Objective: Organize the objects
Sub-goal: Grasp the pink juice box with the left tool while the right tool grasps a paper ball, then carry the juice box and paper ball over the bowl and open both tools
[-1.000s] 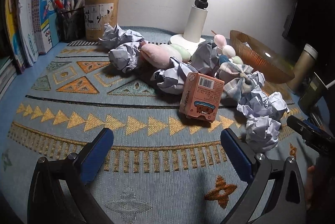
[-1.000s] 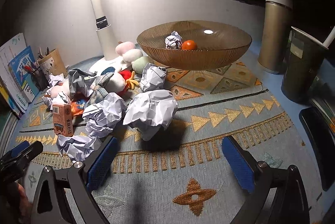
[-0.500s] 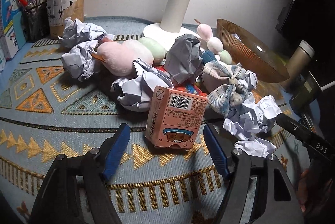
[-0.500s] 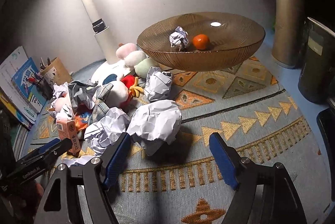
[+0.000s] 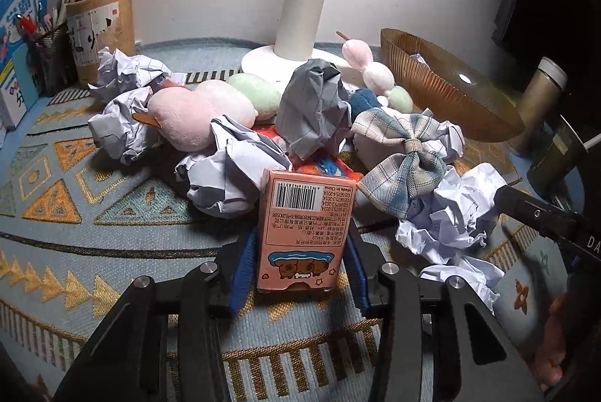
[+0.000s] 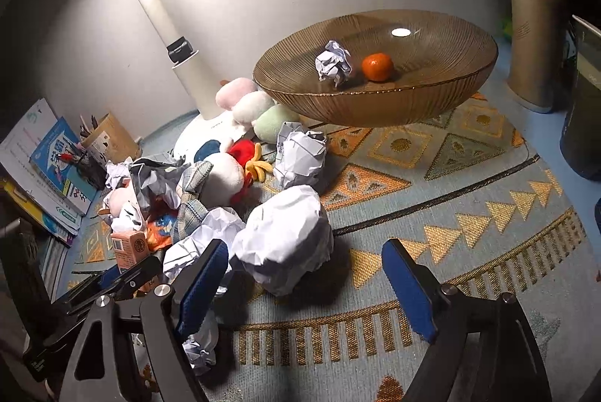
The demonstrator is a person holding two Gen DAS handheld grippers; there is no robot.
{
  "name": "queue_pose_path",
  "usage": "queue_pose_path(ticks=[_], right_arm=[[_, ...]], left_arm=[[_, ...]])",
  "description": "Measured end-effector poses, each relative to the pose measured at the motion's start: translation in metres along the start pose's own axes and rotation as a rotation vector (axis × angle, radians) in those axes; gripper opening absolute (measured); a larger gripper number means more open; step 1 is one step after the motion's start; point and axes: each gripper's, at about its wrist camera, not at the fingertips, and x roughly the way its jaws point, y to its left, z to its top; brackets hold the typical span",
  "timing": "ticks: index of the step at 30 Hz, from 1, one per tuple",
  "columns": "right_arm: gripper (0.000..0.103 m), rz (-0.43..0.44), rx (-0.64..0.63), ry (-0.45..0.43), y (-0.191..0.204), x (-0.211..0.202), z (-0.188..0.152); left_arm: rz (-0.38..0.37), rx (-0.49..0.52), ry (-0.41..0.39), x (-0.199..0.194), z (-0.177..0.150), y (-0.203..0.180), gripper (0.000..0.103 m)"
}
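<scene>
A pink card box (image 5: 304, 233) with a barcode stands on the patterned mat, and my left gripper (image 5: 298, 263) is shut on its sides. The box also shows in the right wrist view (image 6: 129, 246). Behind it lie several crumpled paper balls (image 5: 225, 176), plush toys (image 5: 188, 120) and a plaid bow (image 5: 405, 158). My right gripper (image 6: 304, 282) is open, its jaws either side of a large white paper ball (image 6: 289, 237) that sits on the mat. An amber glass bowl (image 6: 432, 101) holds a small paper ball (image 6: 332, 62) and an orange (image 6: 377, 66).
A white lamp (image 5: 300, 19) stands at the back. A pen holder (image 5: 101, 26) and books (image 5: 18, 38) are at the back left. A tall flask (image 6: 533, 15) and a dark cup (image 6: 582, 120) stand right of the bowl.
My left gripper moved forward to the pink box and closed on it. My right gripper moved forward and closer to the large paper ball, staying open.
</scene>
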Motion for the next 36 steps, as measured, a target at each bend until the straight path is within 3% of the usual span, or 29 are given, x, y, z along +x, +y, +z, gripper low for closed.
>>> queue_pose_path(ticks=[4, 5, 7, 9, 18, 22, 26, 29, 33, 36], right_arm=[[0.085, -0.020, -0.008, 0.027, 0.005, 0.017, 0.007], [0.080, -0.025, -0.007, 0.050, 0.004, 0.023, 0.007], [0.057, -0.011, 0.002, 0.097, 0.002, 0.033, 0.003], [0.052, 0.011, 0.016, 0.094, -0.002, 0.031, -0.002], [0.052, 0.019, 0.043, 0.063, -0.016, 0.014, -0.009], [0.052, 0.003, 0.062, -0.021, -0.022, -0.003, -0.009], [0.052, -0.052, 0.042, -0.093, -0.031, -0.032, 0.003], [0.052, -0.089, 0.013, -0.181, -0.032, -0.058, 0.031], [0.053, -0.103, 0.007, -0.266, -0.037, -0.068, 0.072], [0.053, -0.128, 0.004, -0.287, -0.043, -0.053, 0.098]], left_arm=[[-0.038, -0.039, -0.009, -0.002, 0.001, 0.009, 0.040], [-0.041, -0.040, -0.016, -0.003, 0.000, 0.009, 0.040], [-0.040, -0.036, -0.018, -0.003, 0.000, 0.009, 0.040], [-0.042, -0.035, -0.015, -0.003, -0.001, 0.008, 0.040], [-0.039, -0.043, -0.008, -0.001, -0.001, 0.011, 0.040], [-0.039, -0.039, -0.010, -0.003, -0.001, 0.011, 0.040], [-0.191, -0.062, 0.037, -0.021, 0.001, 0.003, 0.040], [-0.213, -0.013, -0.001, -0.039, 0.026, -0.018, 0.040], [-0.326, 0.033, -0.008, -0.036, 0.071, -0.054, 0.040], [-0.315, 0.105, -0.009, -0.016, 0.100, -0.087, 0.040]])
